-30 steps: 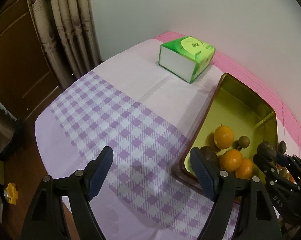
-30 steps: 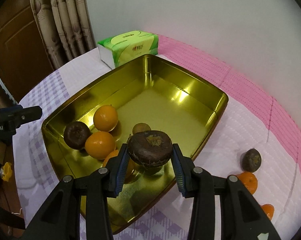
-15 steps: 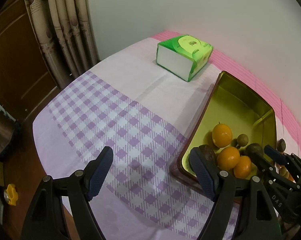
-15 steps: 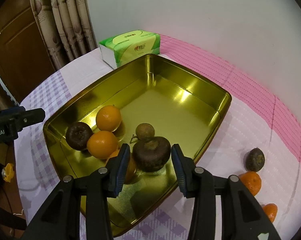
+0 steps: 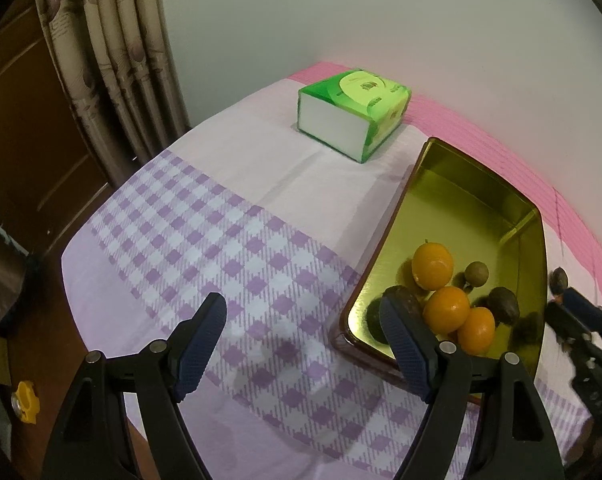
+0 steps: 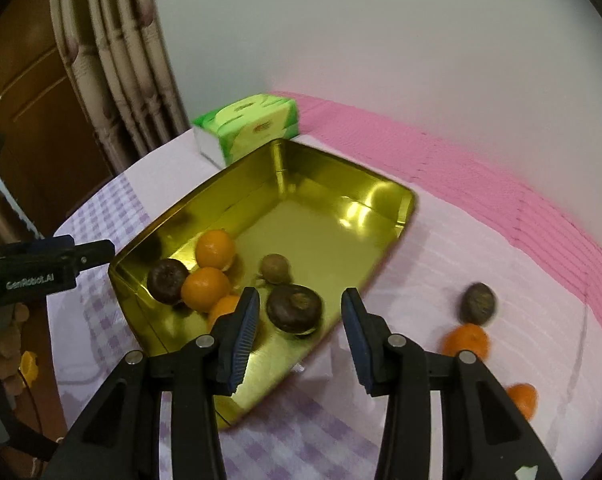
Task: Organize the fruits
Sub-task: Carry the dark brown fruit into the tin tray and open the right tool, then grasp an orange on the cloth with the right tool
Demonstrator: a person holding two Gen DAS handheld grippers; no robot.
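Note:
A gold metal tray holds three oranges, a dark fruit, a small tan fruit and a dark brown fruit lying near its front rim. My right gripper is open and empty just above and in front of that brown fruit. On the cloth to the right of the tray lie a dark fruit and two oranges. My left gripper is open and empty over the checked cloth, left of the tray.
A green tissue box stands behind the tray near the wall. Curtains and a wooden door are at the left. The table edge drops off at the left and front; a yellow object lies on the floor.
My right gripper opened and let the dark brown fruit go into the tray, then drew back and up. The left gripper has hardly moved.

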